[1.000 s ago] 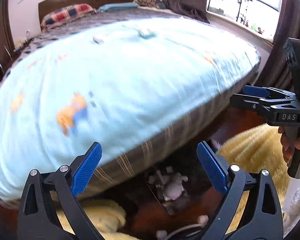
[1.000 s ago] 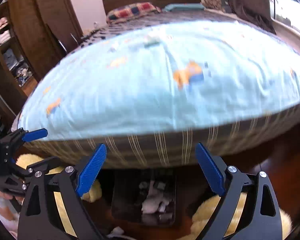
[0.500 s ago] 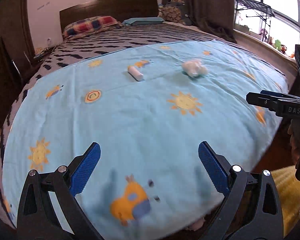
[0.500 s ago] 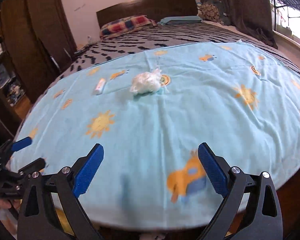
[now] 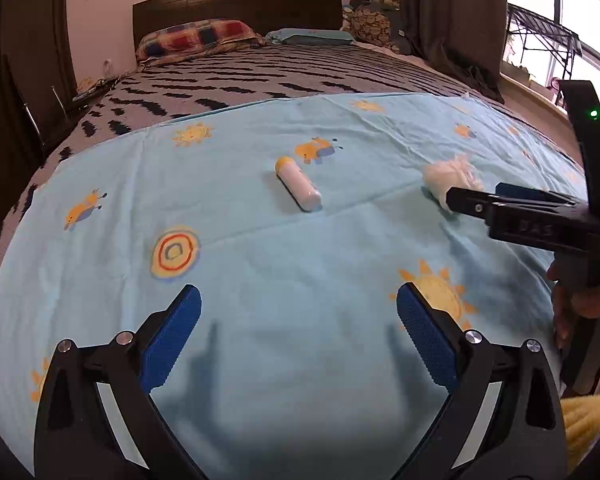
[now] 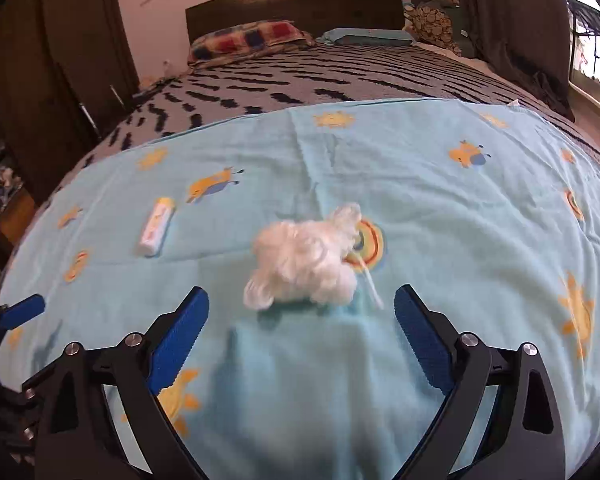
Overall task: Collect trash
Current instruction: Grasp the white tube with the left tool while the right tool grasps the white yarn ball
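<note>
Both jaws gape, empty; the right gripper [image 6: 301, 304] has swung up from the bedside onto the wad [image 6: 306, 262], just ahead on the sheet [image 6: 460, 220]; tube [image 5: 298, 188] lies beyond the left gripper [image 5: 299, 306], so picking can begin

A crumpled white wad [image 6: 304, 268] lies on the blue bedsheet [image 6: 440, 220]. A small white tube with a yellow cap [image 6: 157, 226] lies flat to its left, well apart.
</note>
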`<state>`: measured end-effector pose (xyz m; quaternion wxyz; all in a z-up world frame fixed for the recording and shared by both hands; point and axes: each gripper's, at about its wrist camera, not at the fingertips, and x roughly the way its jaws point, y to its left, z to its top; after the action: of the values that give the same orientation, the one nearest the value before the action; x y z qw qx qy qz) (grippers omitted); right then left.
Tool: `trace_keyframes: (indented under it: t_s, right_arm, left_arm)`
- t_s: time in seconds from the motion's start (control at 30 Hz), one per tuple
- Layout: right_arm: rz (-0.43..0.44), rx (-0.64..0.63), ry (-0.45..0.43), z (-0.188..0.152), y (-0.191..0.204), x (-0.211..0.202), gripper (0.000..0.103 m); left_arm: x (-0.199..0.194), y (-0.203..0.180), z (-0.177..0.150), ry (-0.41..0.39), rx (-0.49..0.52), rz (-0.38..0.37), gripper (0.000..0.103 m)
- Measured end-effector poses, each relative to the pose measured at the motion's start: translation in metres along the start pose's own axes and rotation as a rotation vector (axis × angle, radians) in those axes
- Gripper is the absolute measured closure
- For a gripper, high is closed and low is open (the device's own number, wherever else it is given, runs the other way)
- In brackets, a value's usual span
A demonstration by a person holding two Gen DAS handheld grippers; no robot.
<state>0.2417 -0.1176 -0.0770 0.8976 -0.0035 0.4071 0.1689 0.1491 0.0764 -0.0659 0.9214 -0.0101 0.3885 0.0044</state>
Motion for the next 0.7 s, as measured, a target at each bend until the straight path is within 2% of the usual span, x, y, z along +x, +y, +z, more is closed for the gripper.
trace_keyframes:
  t_s: [0.07,0.1,0.13,0.17,0.2,0.27,0.33,0.4,0.57,0.63,0.7]
  right_arm:
    - [0.007,0.014,0.013,0.007,-0.001,0.008,0.026]
    - [-0.002,0.01,0.016,0.009,0.0,0.011,0.027]
    - [-0.013,0.0,0.02,0.011,0.001,0.013,0.034]
    - [-0.011,-0.005,0.024,0.011,0.001,0.015,0.048]
    - [-0.005,-0.007,0.025,0.011,0.002,0.015,0.051]
    - [-0.004,-0.01,0.015,0.009,0.002,0.012,0.054]
    - [-0.005,-0.007,0.007,0.007,0.0,0.01,0.055]
    - [0.005,0.002,0.003,0.005,-0.004,0.005,0.055]
    - [0.03,-0.024,-0.021,-0.007,-0.006,-0.015,0.055]
    - [0.039,-0.04,-0.027,-0.012,-0.007,-0.023,0.055]
    - [0.045,-0.056,-0.032,-0.018,-0.007,-0.032,0.055]
  left_arm:
    - [0.01,0.0,0.009,-0.005,-0.008,0.003,0.01]
    - [0.013,-0.001,0.013,-0.005,-0.01,0.005,0.01]
    - [0.017,-0.001,0.017,-0.004,-0.013,0.006,0.01]
    - [0.023,-0.001,0.024,-0.002,-0.02,0.0,0.01]
    - [0.027,0.0,0.028,0.0,-0.028,-0.007,0.01]
    - [0.036,0.001,0.037,0.005,-0.046,-0.002,0.014]
    - [0.045,0.002,0.045,0.014,-0.05,0.002,0.024]
    - [0.056,0.002,0.053,0.027,-0.056,0.004,0.029]
    - [0.082,0.002,0.064,0.047,-0.077,0.032,0.033]
    - [0.091,0.0,0.069,0.067,-0.078,0.026,0.049]
    - [0.098,-0.002,0.072,0.09,-0.069,0.024,0.059]
